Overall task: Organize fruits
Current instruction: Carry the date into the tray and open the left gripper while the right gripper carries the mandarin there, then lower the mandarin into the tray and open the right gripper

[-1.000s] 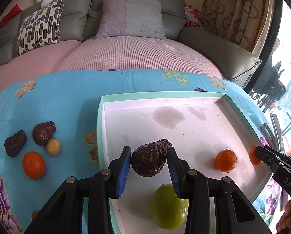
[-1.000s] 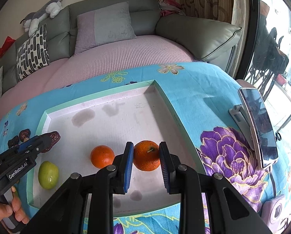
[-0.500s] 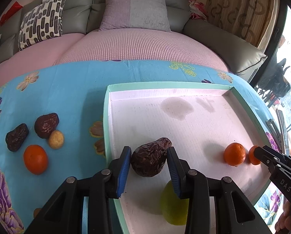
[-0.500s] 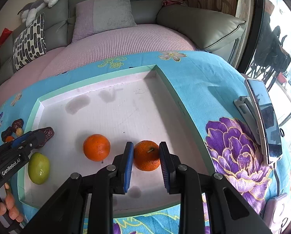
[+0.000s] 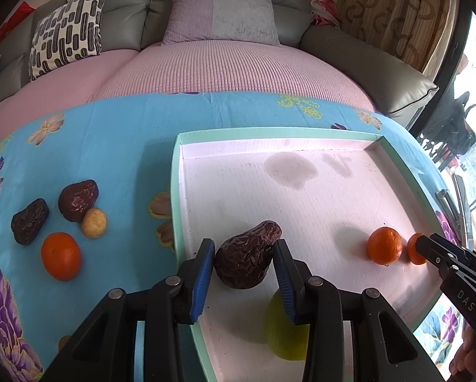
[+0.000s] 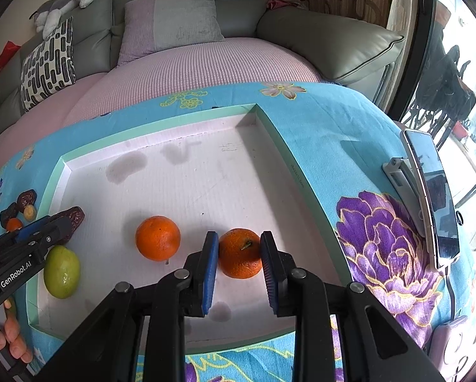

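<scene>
Left tongs (image 5: 242, 262) clenched on a big wrinkled dried date (image 5: 247, 259), lower centre of the left wrist view, over the near-left part of the tray (image 5: 176, 191). Whether the date touches the tray floor: can't tell. Just below it, partly hidden by the right pad, a green fruit (image 5: 284, 334) lies in the tray, nr the bottom edge.

Right tongs (image 6: 239, 256) clenched on a mandarin (image 6: 240, 253) w/ a small stem, bottom centre of the right wrist view, inside the tray nr its right wall. A 2nd mandarin (image 6: 157, 238) sits just left of it, apart, on the white tray floor. The green fruit shows again at lower left, by the left tongs' tip.

Tray: shallow, mint-green rim, white inside w/ grey stains toward the top of the frame. It sits on a table under a blue floral cloth (image 5: 110, 146).

Left of the tray in the left wrist view, on the cloth: two more dried dates (image 5: 77, 200), a small tan round fruit (image 5: 94, 222) touching one of them, and a third mandarin (image 5: 60, 256) below.

Right edge of the right wrist view: a phone on a stand (image 6: 429, 197). Top: grey sofa w/ pink cover (image 5: 238, 63) and cushions. A person's fingers (image 6: 13, 340) show at lower left.
</scene>
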`<state>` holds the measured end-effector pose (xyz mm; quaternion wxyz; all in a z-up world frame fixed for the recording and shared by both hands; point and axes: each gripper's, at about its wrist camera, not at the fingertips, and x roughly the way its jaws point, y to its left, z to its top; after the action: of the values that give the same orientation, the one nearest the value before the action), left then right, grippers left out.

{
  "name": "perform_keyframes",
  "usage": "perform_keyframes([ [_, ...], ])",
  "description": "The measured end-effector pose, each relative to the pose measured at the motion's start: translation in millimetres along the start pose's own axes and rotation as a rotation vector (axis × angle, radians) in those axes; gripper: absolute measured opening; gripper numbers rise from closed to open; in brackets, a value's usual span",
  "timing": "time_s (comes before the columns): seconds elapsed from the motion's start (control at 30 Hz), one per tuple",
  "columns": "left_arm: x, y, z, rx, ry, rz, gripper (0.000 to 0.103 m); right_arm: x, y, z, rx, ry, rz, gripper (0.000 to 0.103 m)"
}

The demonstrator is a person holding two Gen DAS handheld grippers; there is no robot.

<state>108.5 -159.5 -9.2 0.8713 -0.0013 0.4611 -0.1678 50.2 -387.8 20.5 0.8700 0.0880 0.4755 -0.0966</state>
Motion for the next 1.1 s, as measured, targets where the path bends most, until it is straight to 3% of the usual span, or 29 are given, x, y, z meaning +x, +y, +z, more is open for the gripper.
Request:
perform_keyframes([
  [0.67, 0, 0, 1, 0.000, 0.015, -0.003, 0.042, 0, 3, 0, -0.009, 0.005, -0.010, 0.029],
  [0.9, -8, -4, 2, -0.001, 0.024, -0.016, 0.056, 0, 3, 0, -0.012, 0.008, -0.014, 0.029],
  [1.1, -19, 2, 5, -0.014, 0.013, -0.001, 0.060, -1, 3, 1, -0.011, 0.011, -0.018, 0.029],
])
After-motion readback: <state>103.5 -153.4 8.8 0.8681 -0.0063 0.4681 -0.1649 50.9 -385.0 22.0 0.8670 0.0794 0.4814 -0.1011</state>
